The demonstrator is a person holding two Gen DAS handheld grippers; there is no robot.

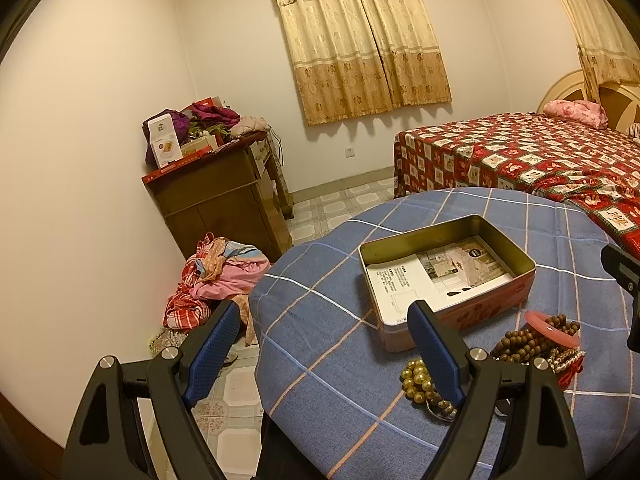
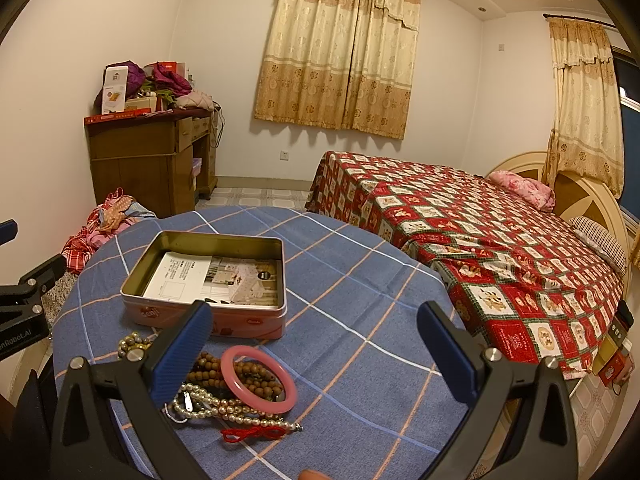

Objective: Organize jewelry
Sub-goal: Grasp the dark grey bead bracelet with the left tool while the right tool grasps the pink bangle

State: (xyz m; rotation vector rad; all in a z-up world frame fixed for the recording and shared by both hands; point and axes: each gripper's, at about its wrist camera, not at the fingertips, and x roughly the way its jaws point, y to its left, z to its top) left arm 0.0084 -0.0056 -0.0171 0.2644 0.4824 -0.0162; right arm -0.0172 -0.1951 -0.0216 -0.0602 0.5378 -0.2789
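Observation:
An open pink tin box point(image 1: 460, 312) point(image 2: 208, 320) with a printed leaflet inside sits on a round table with a blue checked cloth point(image 1: 320, 320) point(image 2: 360, 320). In front of it lies a pile of jewelry: a pink bangle point(image 2: 258, 380) point(image 1: 552, 328), brown wooden beads point(image 2: 216, 372) point(image 1: 524, 340), a white pearl strand point(image 2: 224, 404), gold-coloured beads point(image 1: 418, 380) point(image 2: 134, 344) and a red cord point(image 2: 252, 434). My left gripper point(image 1: 324, 344) is open and empty above the table's left edge. My right gripper point(image 2: 316, 348) is open and empty just above the pile.
A bed with a red patterned cover point(image 2: 480, 232) point(image 1: 520, 152) stands to the right. A wooden desk piled with clothes and boxes point(image 1: 216, 184) point(image 2: 152, 152) stands by the far wall. A heap of clothes point(image 1: 212, 280) lies on the tiled floor.

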